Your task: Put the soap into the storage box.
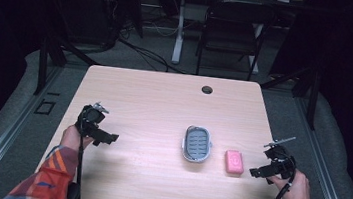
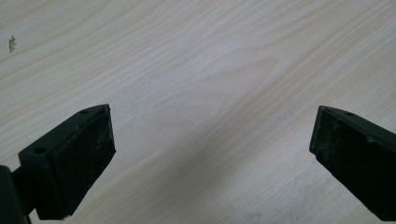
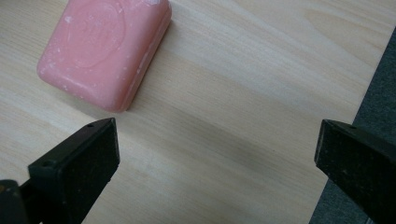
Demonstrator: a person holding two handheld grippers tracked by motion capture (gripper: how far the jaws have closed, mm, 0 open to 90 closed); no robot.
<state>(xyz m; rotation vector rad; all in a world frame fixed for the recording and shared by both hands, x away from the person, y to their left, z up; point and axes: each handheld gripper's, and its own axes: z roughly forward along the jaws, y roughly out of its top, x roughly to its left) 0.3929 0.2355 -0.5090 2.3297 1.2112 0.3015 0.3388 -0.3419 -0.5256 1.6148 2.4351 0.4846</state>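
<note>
- A person is working a wooden table (image 1: pixel 164 98) with two hand-held grippers; a pink soap bar (image 1: pixel 234 162) is lying flat on the wood, just beside a grey slotted soap dish (image 1: pixel 196 143) but not touching it, at the dish's 4 o'clock.
- The right gripper (image 1: pixel 260 172) is hovering near the table's edge at the soap's 3 o'clock, jaws spread wide and holding nothing. In the right gripper view the soap bar (image 3: pixel 105 49) is sitting at 11 o'clock beyond the left jaw, outside the gap, so the tool is likely lining up for a sideways approach.
- The left gripper (image 1: pixel 109 137) is waiting well apart at the dish's 9 o'clock, its jaws likewise fully parted and empty above bare wood (image 2: pixel 196 70), probably kept clear of the other hand's work.
- The dish is resting open side up, seemingly ready to receive the bar.
</note>
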